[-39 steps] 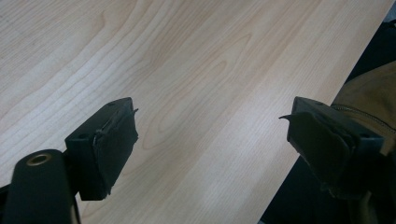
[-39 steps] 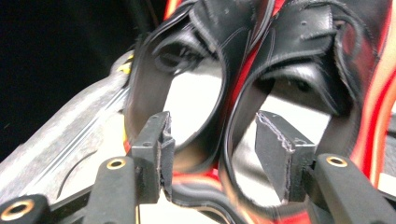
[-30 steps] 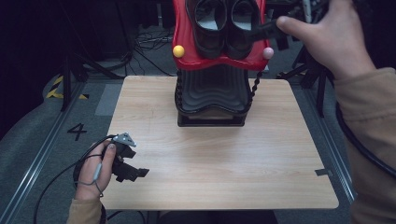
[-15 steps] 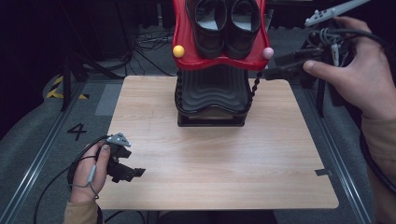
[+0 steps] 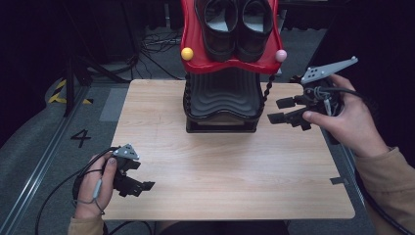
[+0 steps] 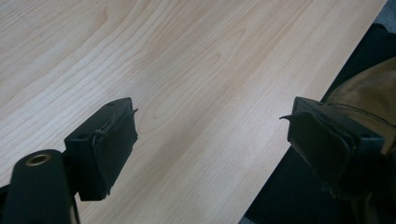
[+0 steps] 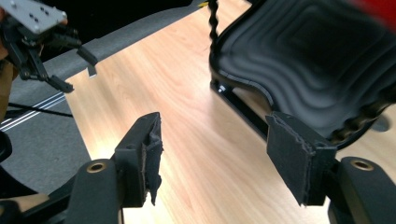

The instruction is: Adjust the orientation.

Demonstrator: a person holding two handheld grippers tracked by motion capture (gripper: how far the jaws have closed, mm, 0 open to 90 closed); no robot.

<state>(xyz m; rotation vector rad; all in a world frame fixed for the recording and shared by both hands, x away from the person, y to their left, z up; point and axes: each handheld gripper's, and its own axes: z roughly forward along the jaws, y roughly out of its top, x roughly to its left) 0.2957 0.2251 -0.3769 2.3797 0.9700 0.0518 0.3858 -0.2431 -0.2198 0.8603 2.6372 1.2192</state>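
**Right hand-held gripper lines up on the empty lower tray of the shoe rack**

The black lower tray (image 5: 221, 95) of the shoe rack (image 5: 222, 63) stands at the far middle of the worktop (image 5: 230, 166), its ribbed surface bare. Above it the red upper tray (image 5: 192, 44) carries a pair of black shoes (image 5: 237, 22), toes toward the person, with a yellow ball (image 5: 187, 53) and a pink ball (image 5: 280, 55) at its front corners. A black twisted post (image 5: 267, 90) links the two trays on the right.

The right hand-held gripper (image 5: 280, 110) is just beside that post, pointing left at the tray's edge. Its jaws have just been opening and now stand spread wide, with nothing between them; in the right gripper view the tray's rim (image 7: 243, 86) lies ahead of the right pad (image 7: 292, 161).

To go on well, I would keep the jaws spread, approach level with the rim, and steer clear of the post so the rack is not nudged. If the shoes are the aim, the gripper must rise to the red tray.

The left hand-held gripper (image 5: 139, 185) rests near the worktop's near-left corner, jaws spread and empty, well apart from the rack.
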